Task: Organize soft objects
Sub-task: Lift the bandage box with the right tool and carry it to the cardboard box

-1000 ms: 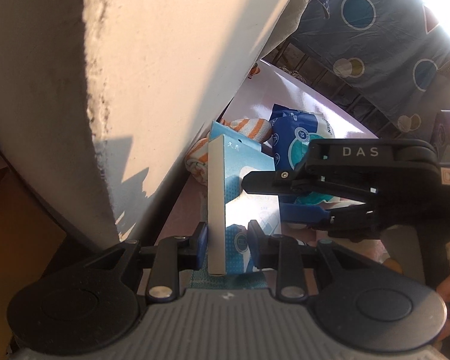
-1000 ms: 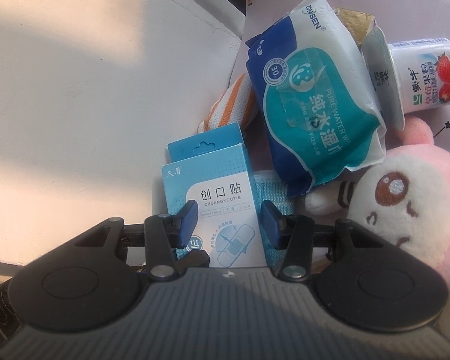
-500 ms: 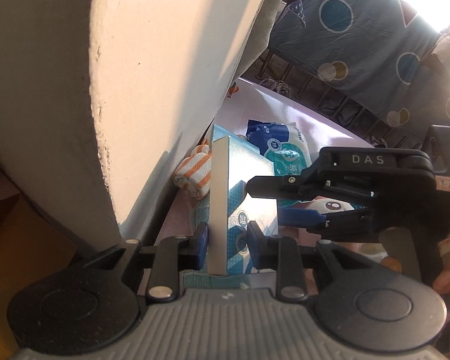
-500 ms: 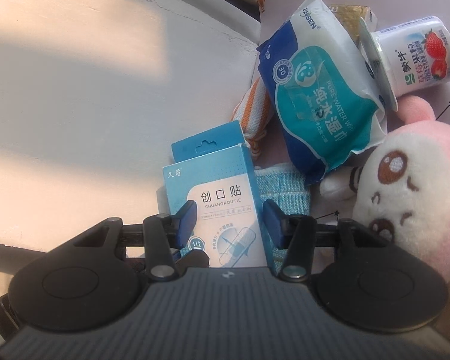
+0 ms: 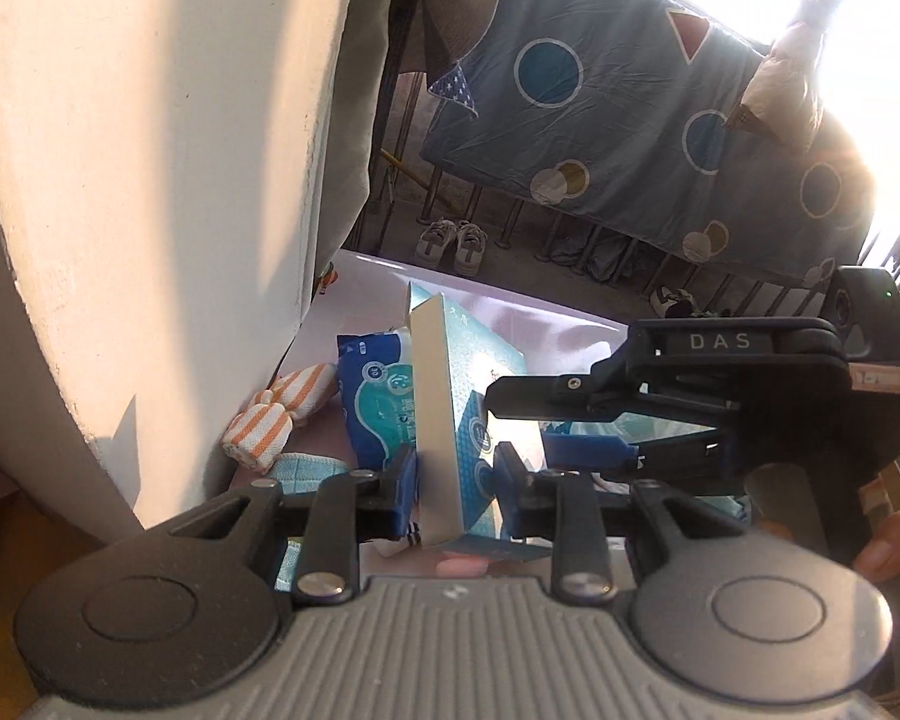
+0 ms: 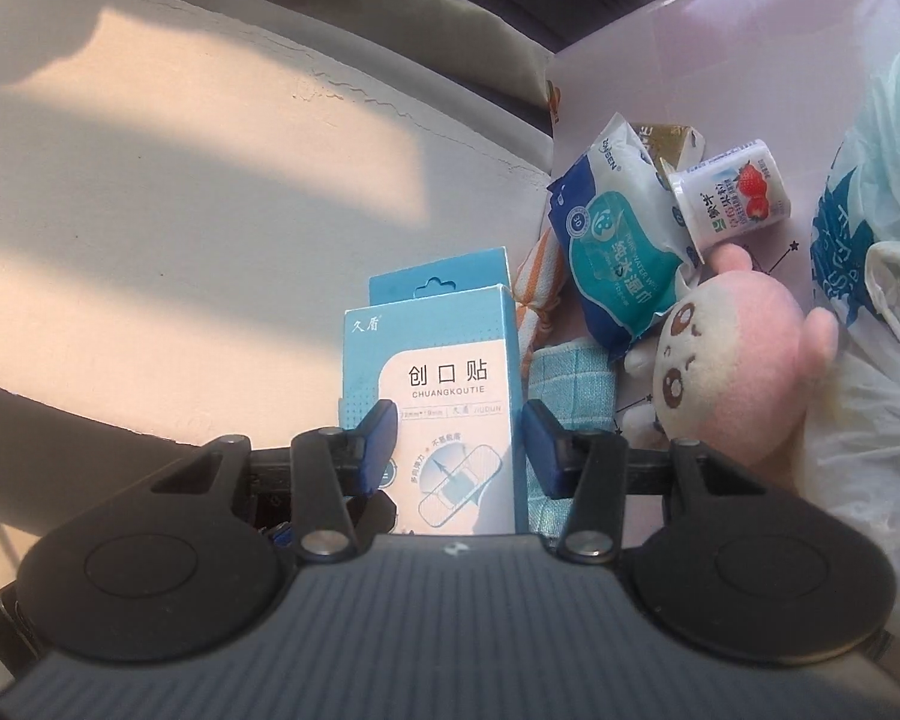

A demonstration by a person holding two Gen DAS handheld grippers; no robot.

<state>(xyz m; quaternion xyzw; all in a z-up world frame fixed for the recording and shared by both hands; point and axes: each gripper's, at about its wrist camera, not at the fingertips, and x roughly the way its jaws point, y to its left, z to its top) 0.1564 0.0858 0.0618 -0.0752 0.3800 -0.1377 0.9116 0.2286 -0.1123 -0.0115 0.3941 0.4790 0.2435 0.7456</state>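
L gripper point(image 5: 457, 483) pinches the bandage box point(image 5: 450, 420) across its thin sides, both blue pads pressed on the cardboard, box upright and lifted clear of the desk point(image 5: 510, 312). R gripper point(image 6: 461, 450) comes in from the side w/ the box's printed front between its fingers; in the R wrist view the left pad sits at the box edge, the right pad just beside the other edge w/ a sliver of gap, so it's spread around the box, not clamped. A thumb point(image 5: 888, 552) shows at the R gripper's handle. On the pale pink desk below: wet wipes pack point(image 6: 618, 252) lying tilted, orange-striped cloth point(image 5: 276, 420) against the wall point(image 5: 150, 180), light blue checked cloth point(image 6: 570, 384) just beside the box, pink-and-white plush toy point(image 6: 744, 354) touching the wipes pack, strawberry yogurt cup point(image 6: 732, 195) on its side above the plush, a thin plastic bag point(image 6: 870, 276) at far R. Behind the desk a blue quilt w/ circles point(image 5: 630, 120) hangs over a railing, w/ a pair of sneakers point(image 5: 450, 240) on the floor under it.
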